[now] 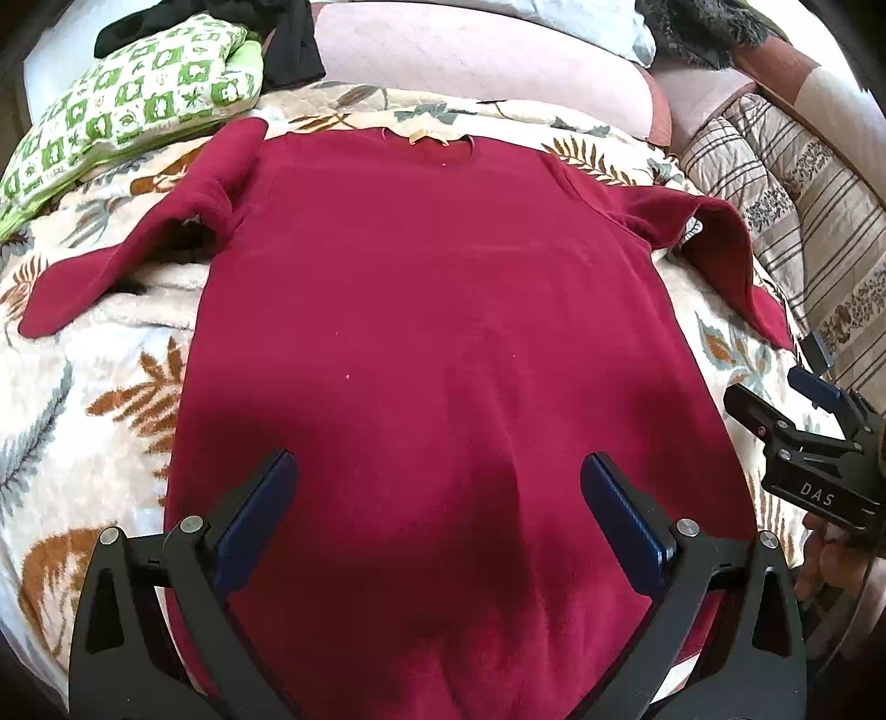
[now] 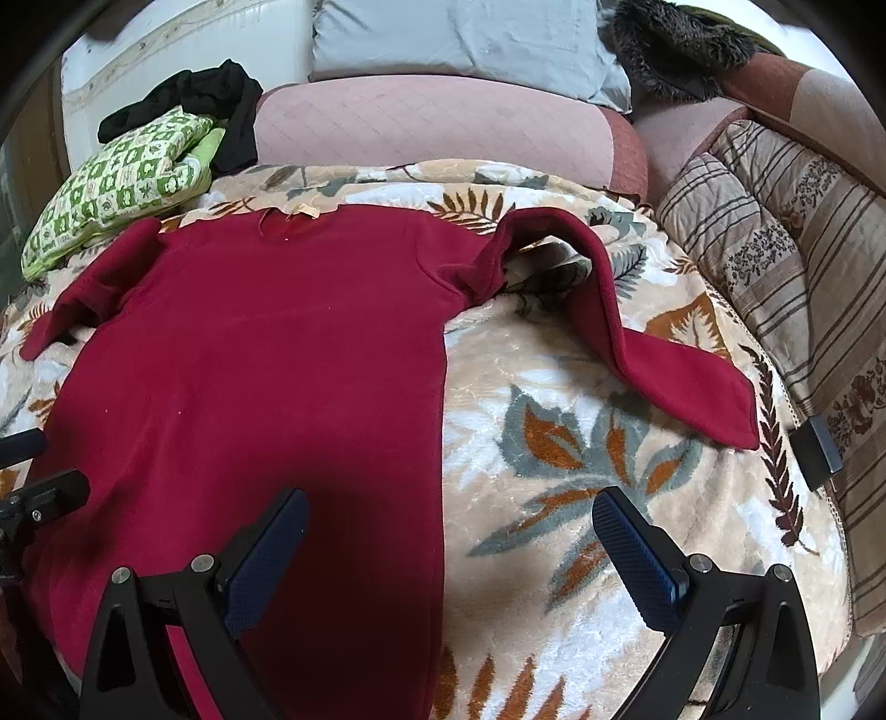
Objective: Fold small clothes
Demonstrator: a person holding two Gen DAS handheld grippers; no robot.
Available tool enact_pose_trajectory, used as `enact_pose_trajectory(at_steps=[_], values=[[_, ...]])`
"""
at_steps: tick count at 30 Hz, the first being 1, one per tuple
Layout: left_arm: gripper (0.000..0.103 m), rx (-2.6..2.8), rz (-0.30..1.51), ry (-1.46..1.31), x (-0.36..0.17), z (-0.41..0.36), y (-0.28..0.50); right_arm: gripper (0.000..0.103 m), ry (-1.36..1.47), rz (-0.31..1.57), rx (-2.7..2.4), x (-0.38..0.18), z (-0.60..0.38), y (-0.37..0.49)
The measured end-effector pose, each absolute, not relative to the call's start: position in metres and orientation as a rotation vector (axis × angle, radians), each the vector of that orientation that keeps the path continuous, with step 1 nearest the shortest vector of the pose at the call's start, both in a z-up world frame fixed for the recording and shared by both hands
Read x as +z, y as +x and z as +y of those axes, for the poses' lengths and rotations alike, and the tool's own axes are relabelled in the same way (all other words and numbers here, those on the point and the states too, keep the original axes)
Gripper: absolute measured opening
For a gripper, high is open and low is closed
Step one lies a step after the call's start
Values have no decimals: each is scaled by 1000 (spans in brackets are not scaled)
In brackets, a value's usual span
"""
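Note:
A dark red long-sleeved top (image 1: 432, 310) lies flat on a leaf-patterned blanket (image 1: 111, 399), neckline at the far end, both sleeves spread outward. My left gripper (image 1: 437, 476) is open and empty above the lower middle of the top. My right gripper (image 2: 448, 515) is open and empty, over the top's (image 2: 249, 360) right edge and the blanket (image 2: 581, 443). The right sleeve (image 2: 637, 354) bends down to the right. The right gripper shows in the left wrist view (image 1: 797, 410) beside the hem's right side.
A green-and-white patterned cushion (image 1: 138, 105) with black clothes (image 1: 288, 50) lies at the far left. A pink quilted bolster (image 2: 432, 122) and a grey pillow (image 2: 459, 39) lie behind. A striped quilt (image 2: 786, 266) runs along the right, and a small dark object (image 2: 814, 451) sits at its edge.

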State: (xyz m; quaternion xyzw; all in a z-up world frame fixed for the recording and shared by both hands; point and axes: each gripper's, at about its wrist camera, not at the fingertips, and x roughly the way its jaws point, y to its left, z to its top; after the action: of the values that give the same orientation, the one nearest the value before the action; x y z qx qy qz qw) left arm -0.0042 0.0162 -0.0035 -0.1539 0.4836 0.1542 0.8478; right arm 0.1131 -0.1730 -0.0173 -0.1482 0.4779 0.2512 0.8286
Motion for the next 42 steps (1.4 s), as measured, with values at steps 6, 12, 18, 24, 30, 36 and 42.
enact_pose_trajectory(at_steps=[6, 12, 18, 24, 30, 36, 42], values=[[103, 339, 1031, -329, -10, 20, -3, 102, -314, 1017, 529, -18, -174, 113], [103, 339, 1039, -322, -15, 20, -3, 102, -320, 1016, 532, -19, -173, 113], [103, 327, 1030, -223, -15, 5, 1, 102, -322, 1016, 532, -20, -172, 113], [103, 337, 1009, -137, -15, -6, 0, 102, -318, 999, 551, -14, -168, 111], [103, 375, 989, -179, -15, 2, -5, 102, -296, 723, 631, 37, -173, 91], [103, 408, 980, -199, -16, 7, -7, 103, -229, 650, 678, 50, -177, 78], [103, 424, 968, -230, -15, 13, -9, 103, -184, 776, 751, 28, -169, 82]])
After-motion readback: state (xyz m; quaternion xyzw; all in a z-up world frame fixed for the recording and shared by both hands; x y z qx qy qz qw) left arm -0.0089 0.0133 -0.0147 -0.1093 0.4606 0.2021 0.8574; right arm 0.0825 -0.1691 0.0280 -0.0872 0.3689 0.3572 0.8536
